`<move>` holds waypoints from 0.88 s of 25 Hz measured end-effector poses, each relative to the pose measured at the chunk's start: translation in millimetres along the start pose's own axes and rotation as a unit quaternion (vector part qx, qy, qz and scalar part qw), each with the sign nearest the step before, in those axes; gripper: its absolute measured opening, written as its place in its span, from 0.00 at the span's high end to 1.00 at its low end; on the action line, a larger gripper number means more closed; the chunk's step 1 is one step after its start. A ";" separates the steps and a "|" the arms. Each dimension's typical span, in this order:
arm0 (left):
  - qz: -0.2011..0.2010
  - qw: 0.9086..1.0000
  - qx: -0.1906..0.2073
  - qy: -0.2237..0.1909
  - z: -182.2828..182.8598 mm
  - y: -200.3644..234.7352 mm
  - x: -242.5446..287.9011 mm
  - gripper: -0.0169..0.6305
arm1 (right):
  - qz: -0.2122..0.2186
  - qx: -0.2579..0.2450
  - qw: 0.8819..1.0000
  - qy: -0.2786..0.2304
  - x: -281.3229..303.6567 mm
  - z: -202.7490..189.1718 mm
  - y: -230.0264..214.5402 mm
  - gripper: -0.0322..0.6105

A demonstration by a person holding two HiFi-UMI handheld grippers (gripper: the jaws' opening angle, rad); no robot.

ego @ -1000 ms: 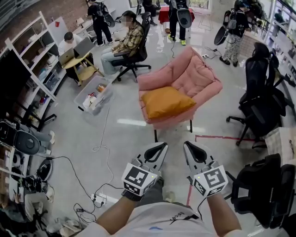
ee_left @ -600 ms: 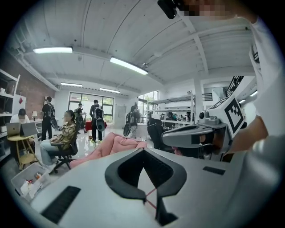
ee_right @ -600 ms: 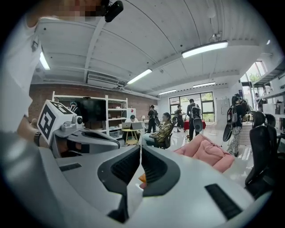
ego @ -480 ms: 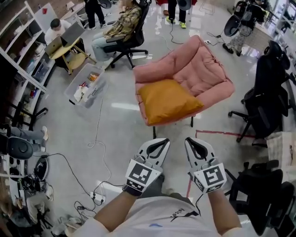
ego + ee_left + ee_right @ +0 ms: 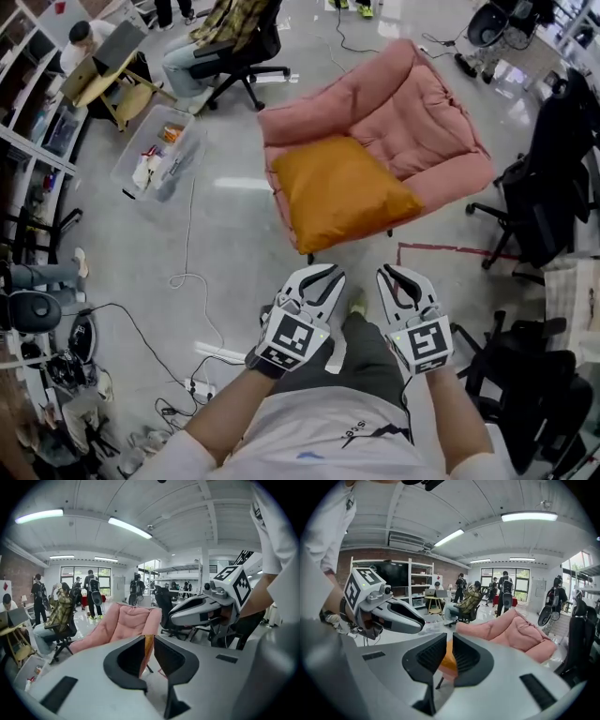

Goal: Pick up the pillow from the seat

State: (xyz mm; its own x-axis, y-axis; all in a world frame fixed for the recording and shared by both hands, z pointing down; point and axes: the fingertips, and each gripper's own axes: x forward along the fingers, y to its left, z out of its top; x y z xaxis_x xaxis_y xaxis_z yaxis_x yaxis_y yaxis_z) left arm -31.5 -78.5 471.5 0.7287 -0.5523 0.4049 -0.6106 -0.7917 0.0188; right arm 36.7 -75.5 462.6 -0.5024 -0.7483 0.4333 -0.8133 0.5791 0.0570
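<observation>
Head view: your left gripper (image 5: 322, 271) and right gripper (image 5: 394, 273) hover side by side over the grey floor, just ahead of your knees, both pointed forward and holding nothing. The orange pillow (image 5: 342, 192) lies on the front of the seat of the pink chair (image 5: 427, 98), well apart from both grippers and directly ahead of them. A clear plastic bin (image 5: 159, 159) sits on the floor to the left of the chair, and a black office chair (image 5: 553, 187) stands to its right.

Left gripper view: your jaws are opening, with a narrow slot between the pads and nothing gripped in it. Through that slot you see a sliver of the pillow (image 5: 147, 649) far off, with the pink chair (image 5: 126, 623) behind it. The right gripper (image 5: 172, 618) shows alongside on the right.

Right gripper view: your pads are drawn almost together and carry nothing. The pillow (image 5: 448, 660) shows in the distance through the thin gap, resting on the pink chair (image 5: 520, 630). The left gripper (image 5: 423, 628) floats at the left.
</observation>
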 end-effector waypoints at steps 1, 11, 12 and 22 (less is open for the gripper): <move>0.003 1.000 0.005 0.010 -6.6 5.1 7.4 0.88 | 0.003 -0.006 1.000 0.006 7.9 -4.9 -4.6 0.91; 0.053 0.989 0.092 0.105 -99.2 61.2 77.8 0.65 | 0.021 -0.163 0.984 0.066 98.5 -80.4 -54.9 0.74; 0.056 0.987 0.100 0.112 -108.5 65.9 84.8 0.64 | 0.022 -0.180 0.981 0.072 107.0 -90.5 -59.5 0.73; 0.070 0.969 0.172 0.164 -184.0 89.6 124.6 0.52 | 0.002 -0.266 0.955 0.129 161.1 -180.3 -119.0 0.63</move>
State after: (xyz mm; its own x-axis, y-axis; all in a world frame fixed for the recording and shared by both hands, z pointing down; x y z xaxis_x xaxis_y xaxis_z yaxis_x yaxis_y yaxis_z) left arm -52.5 -170.3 691.9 0.4736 -0.5936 0.6507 -0.5158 -0.7858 -0.3414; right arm 105.5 -206.6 687.8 -0.3604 -0.6802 0.6384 -0.5123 0.7162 0.4739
